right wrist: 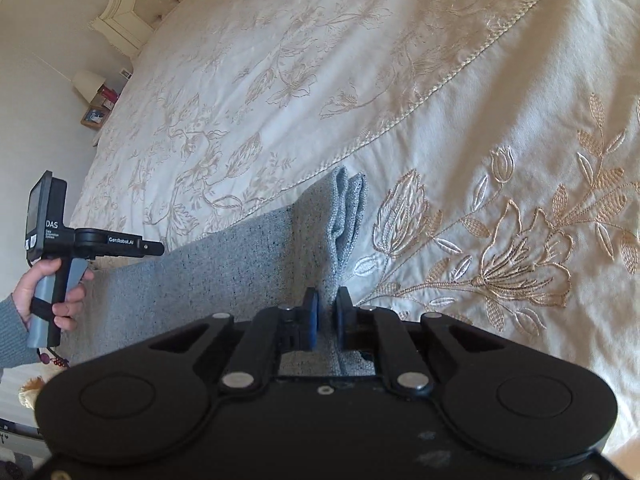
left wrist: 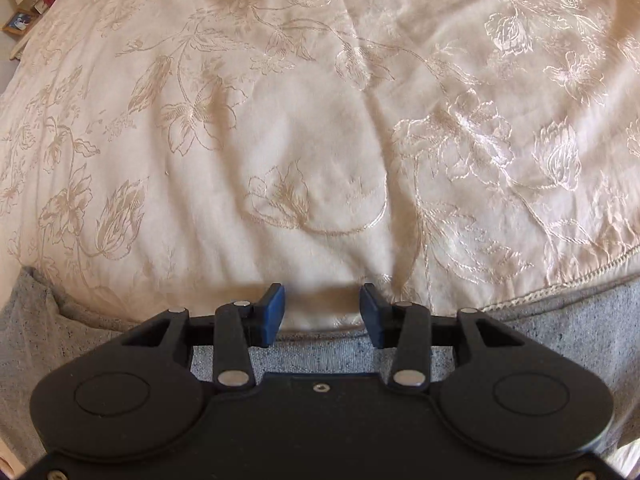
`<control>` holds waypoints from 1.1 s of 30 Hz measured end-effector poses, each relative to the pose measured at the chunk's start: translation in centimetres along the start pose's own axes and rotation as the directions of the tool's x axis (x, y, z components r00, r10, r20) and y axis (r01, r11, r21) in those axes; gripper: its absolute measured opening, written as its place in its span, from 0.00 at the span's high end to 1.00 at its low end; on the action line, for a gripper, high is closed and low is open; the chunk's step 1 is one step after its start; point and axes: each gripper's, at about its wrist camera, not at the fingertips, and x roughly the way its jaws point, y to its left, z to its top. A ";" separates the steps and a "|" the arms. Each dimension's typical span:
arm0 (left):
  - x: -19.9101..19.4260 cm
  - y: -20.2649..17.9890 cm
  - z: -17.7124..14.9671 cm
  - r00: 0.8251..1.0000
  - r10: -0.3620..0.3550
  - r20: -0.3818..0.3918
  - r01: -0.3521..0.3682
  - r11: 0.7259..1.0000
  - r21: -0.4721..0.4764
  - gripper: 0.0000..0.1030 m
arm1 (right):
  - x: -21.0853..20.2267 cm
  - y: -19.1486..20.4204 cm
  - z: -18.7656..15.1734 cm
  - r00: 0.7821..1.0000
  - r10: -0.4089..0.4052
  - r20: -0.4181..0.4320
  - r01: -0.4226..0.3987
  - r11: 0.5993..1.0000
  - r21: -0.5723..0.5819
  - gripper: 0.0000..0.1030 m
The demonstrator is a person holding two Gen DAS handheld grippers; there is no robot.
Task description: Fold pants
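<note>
Bed surface: cream bedspread (left wrist: 320, 120) with embroidered floral pattern and a corded hem, covering the bed in both views.
Background: tufted headboard (right wrist: 132, 12) at the far end; bedside lamp (right wrist: 88, 82) and a small framed picture (right wrist: 94, 117) beside the bed.
Task item: grey knit pants (right wrist: 224, 276) lie along the near edge of the bed, spread flat in a long band, with one end gathered into an upright fold.
Right hand-held gripper (right wrist: 327, 320): blue pads pressed together on the gathered pants fabric; the pinched fold rises from between the pads toward the bedspread.
Left hand-held gripper (left wrist: 322, 314): blue pads spread apart, nothing between them; fingertips hang over the line where the pants edge meets the bedspread. Contact with the fabric cannot be determined.
Left gripper, right wrist view: seen from the side at the left end of the pants, held by a hand (right wrist: 48, 292) on a grey grip; grey knit sleeve (right wrist: 12, 332) at the wrist.
Pants, left wrist view: grey fabric lies under and to both sides of the gripper body.
</note>
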 end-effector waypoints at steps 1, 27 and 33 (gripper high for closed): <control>-0.4 0.2 0.1 1.000 -0.010 0.009 0.011 1.000 -0.012 0.51 | -0.1 0.2 0.1 1.000 0.000 -0.002 0.000 1.000 -0.003 0.90; -5.6 8.1 -10.8 0.977 -0.208 0.035 0.210 0.977 -0.042 0.51 | -5.9 15.3 0.6 0.991 -0.015 0.134 0.032 0.991 -0.127 0.92; -5.0 16.2 -13.4 0.974 -0.224 0.026 0.225 0.969 -0.101 0.51 | -4.0 28.6 -1.5 0.982 0.118 0.148 -0.084 0.972 -0.220 0.98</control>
